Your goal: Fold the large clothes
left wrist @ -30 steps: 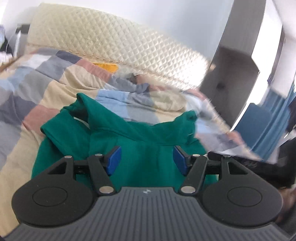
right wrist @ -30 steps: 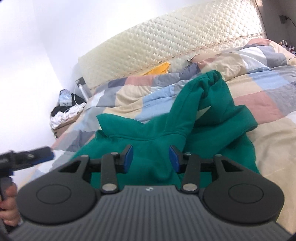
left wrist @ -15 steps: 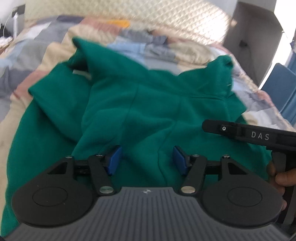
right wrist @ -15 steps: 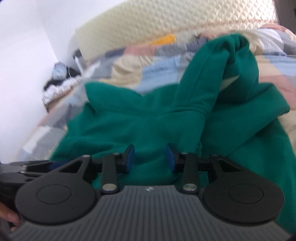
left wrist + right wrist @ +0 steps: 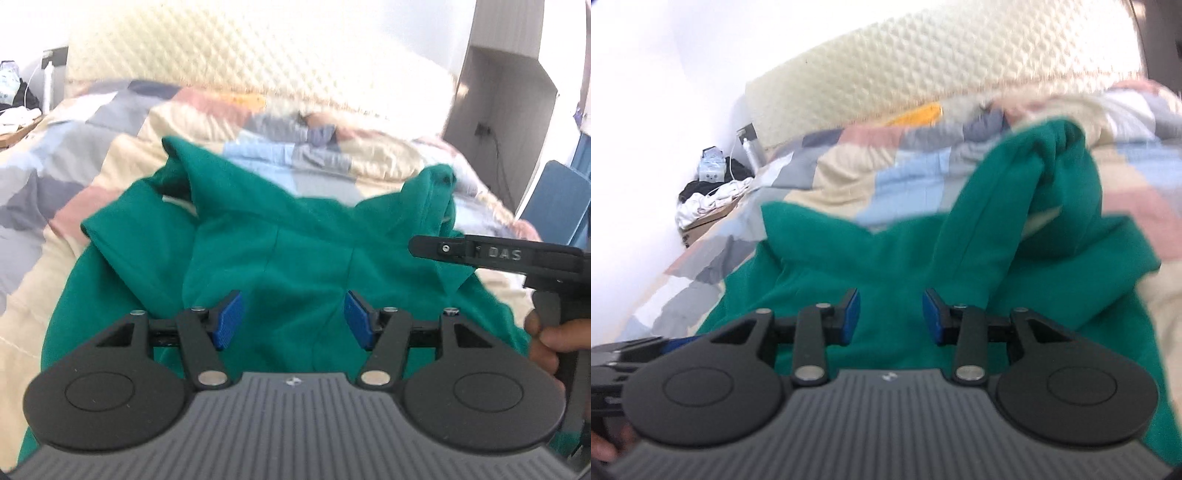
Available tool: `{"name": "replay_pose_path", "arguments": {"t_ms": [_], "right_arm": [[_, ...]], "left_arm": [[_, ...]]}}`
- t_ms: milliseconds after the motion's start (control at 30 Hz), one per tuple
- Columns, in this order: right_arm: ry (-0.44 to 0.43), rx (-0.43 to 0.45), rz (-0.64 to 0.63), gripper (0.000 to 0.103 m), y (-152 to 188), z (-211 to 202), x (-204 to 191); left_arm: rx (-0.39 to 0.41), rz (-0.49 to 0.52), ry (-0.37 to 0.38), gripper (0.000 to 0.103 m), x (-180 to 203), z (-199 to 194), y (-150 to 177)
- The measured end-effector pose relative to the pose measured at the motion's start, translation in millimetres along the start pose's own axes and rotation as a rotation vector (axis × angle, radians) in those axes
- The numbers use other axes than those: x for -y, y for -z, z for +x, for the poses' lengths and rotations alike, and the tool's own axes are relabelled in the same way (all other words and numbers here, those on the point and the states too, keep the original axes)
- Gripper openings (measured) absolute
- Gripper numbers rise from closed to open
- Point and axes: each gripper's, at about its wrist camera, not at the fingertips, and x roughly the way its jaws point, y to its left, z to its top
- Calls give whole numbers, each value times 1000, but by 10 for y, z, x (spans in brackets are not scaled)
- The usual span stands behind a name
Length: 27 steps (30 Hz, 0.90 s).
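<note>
A large green hoodie point(image 5: 295, 240) lies crumpled on the bed, its hood point(image 5: 1052, 177) bunched up at the far end. My left gripper point(image 5: 293, 319) hovers low over the near part of the hoodie. Its blue pads point(image 5: 229, 319) stand wide apart with nothing pinched. My right gripper point(image 5: 891, 319) is also over the green cloth, open at a narrower gap, and its pads point(image 5: 932, 319) do not press on fabric. In the left wrist view the right gripper point(image 5: 480, 253) reaches in from the right, held by a hand point(image 5: 550, 336). The left gripper point(image 5: 665, 343) shows at the lower left of the right wrist view.
The hoodie rests on a patchwork quilt point(image 5: 55, 166) covering the bed, with a cream quilted headboard point(image 5: 258, 74) behind. A cluttered bedside box point(image 5: 709, 192) stands to the left. A grey cabinet point(image 5: 506, 92) and a blue chair point(image 5: 554, 199) stand to the right.
Both grippers have dropped closer to the hoodie, which now fills more of each view. The right gripper has come into the left wrist view, and its jaws have narrowed a little.
</note>
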Motion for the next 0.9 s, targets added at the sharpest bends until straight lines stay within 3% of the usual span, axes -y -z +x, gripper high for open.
{"name": "replay_pose_path", "arguments": {"t_ms": [200,300,533,700,900], "right_arm": [[75,-17,-37,39,-39,256,149],[105,-44,-49,33,56,378,187],[118,-143,-28,29,167,567,323],[103,-132,47,29,173,461,374],[115,-105,242,34,183,-78,545]], "left_arm": [[-64,-16,-19,66,7,174,50],[-98,1,-31,66,23,282,107],[-154,25,-45,66,8,448,166],[-148,16,-37,66,-42,456,148],[-96,-21,-30,67,-67,120,80]]}}
